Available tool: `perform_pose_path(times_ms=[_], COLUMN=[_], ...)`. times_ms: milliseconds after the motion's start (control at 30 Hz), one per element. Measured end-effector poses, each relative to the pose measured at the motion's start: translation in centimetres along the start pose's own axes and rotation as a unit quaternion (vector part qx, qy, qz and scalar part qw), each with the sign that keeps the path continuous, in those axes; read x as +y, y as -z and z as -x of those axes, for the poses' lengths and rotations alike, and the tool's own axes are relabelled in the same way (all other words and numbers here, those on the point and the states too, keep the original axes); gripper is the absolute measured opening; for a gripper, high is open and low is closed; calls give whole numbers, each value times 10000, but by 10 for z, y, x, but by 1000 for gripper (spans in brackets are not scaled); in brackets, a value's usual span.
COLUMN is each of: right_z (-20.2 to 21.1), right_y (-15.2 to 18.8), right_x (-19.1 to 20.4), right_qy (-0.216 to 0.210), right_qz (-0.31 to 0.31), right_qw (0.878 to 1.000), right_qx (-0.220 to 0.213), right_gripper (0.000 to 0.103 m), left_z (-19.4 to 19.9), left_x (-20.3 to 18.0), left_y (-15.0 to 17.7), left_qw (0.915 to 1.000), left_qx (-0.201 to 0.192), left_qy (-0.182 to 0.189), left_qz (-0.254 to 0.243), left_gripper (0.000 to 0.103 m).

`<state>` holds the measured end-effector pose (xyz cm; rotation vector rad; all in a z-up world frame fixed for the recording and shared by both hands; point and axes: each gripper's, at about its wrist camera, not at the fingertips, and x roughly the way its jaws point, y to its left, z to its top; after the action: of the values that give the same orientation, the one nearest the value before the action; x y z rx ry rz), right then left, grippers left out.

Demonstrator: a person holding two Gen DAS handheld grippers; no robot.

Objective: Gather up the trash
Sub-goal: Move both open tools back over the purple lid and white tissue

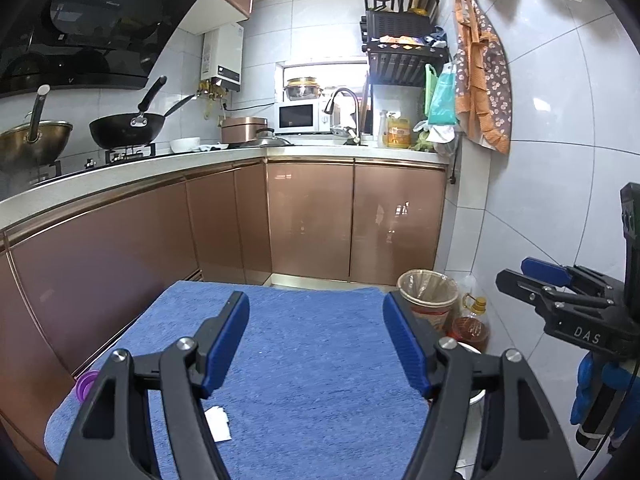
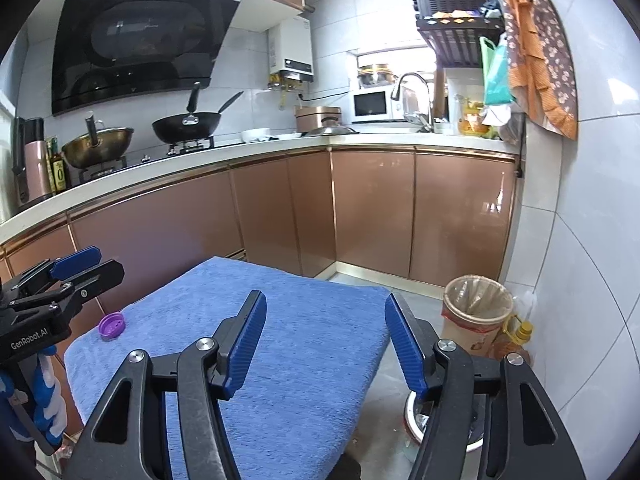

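A purple bottle cap (image 2: 112, 326) lies near the left edge of the blue towel (image 2: 304, 344) that covers the table. In the left wrist view the cap (image 1: 86, 386) peeks out beside the left finger. A white paper scrap (image 1: 218, 422) lies on the towel (image 1: 316, 360) under that finger. A bin lined with a bag (image 1: 428, 294) (image 2: 478, 304) stands on the floor past the table's right corner. My left gripper (image 1: 316, 300) (image 2: 108, 262) hovers over the towel, open and empty. My right gripper (image 2: 326, 300) (image 1: 514, 274) is beside it, also open and empty.
An oil bottle (image 2: 516, 336) stands by the bin against the tiled wall. A metal bowl (image 2: 416, 420) sits on the floor by the table. Copper cabinets (image 1: 312, 216) and a counter with woks, a sink and a microwave run behind.
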<state>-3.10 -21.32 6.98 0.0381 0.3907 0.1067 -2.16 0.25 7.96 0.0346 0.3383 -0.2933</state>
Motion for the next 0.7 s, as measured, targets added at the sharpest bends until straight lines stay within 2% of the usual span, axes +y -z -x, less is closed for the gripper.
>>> perform_pose_path(times_ms=[333, 533, 700], right_z=[-30, -61, -94], right_y=[1, 4, 12], right_x=[33, 68, 99], right_qy=[-290, -579, -932], right_qz=[271, 582, 782], right_qw=[9988, 9950, 9884], right_qx=[284, 573, 909], right_gripper=[61, 61, 61], left_z=[-16, -34, -55], left_x=[45, 95, 153], left_y=[20, 40, 69], left_qw=[9991, 9963, 9892], left_qx=[250, 557, 964], left_qy=[-240, -544, -995], left_qz=[259, 366, 470], left_gripper=[68, 68, 68])
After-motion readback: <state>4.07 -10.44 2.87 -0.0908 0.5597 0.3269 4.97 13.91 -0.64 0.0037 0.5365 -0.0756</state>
